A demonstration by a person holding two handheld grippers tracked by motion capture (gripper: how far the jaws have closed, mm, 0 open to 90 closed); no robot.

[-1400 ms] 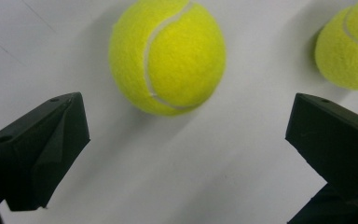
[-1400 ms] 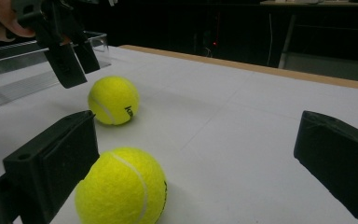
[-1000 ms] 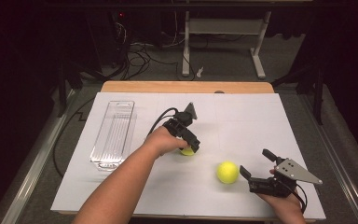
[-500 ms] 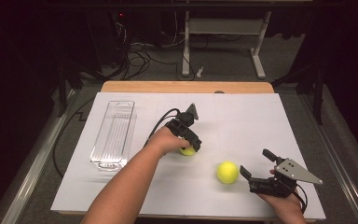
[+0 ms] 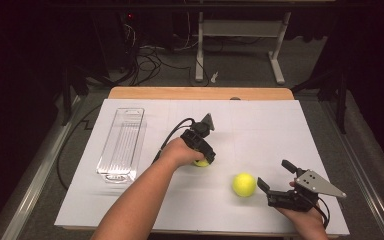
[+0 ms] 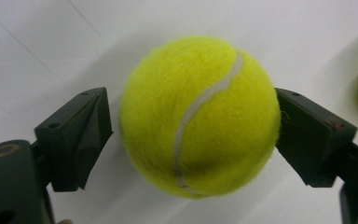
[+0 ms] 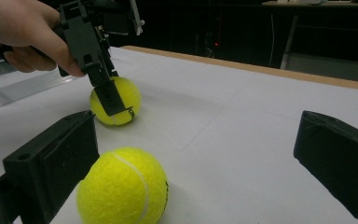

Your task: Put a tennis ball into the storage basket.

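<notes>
The left gripper point(image 5: 203, 159) points down at the middle of the white table point(image 5: 260, 125), and its jaws have just been closing around a tennis ball point(image 6: 200, 116). In the left gripper view the ball sits between the two black jaws: the right-hand jaw touches the felt, while a thin strip of table shows between the left-hand jaw and the ball, so the grip is not yet tight on both sides. The ball rests on the table. In the right gripper view one of these jaws lies flat against the near face of that ball point(image 7: 116, 100), and the person's left hand point(image 7: 25, 35) wraps the gripper's body above it. In the high view the left forearm reaches in from the bottom edge, and a black cable point(image 5: 172, 135) loops up and away from the gripper.

The right gripper point(image 5: 276, 180) rests near the front right corner of the table, held by the right hand point(image 5: 305, 217), with its grey three-cornered plate point(image 5: 320, 184) on top. Its jaws stand wide apart and hold nothing. A second tennis ball point(image 5: 243, 184) lies just left of its jaw tips; in the right gripper view this ball point(image 7: 123, 189) sits close beside the left-hand jaw, apart from the other.

A clear plastic tray point(image 5: 122, 144) lies lengthwise toward the left side of the table, well apart from both balls.
</notes>
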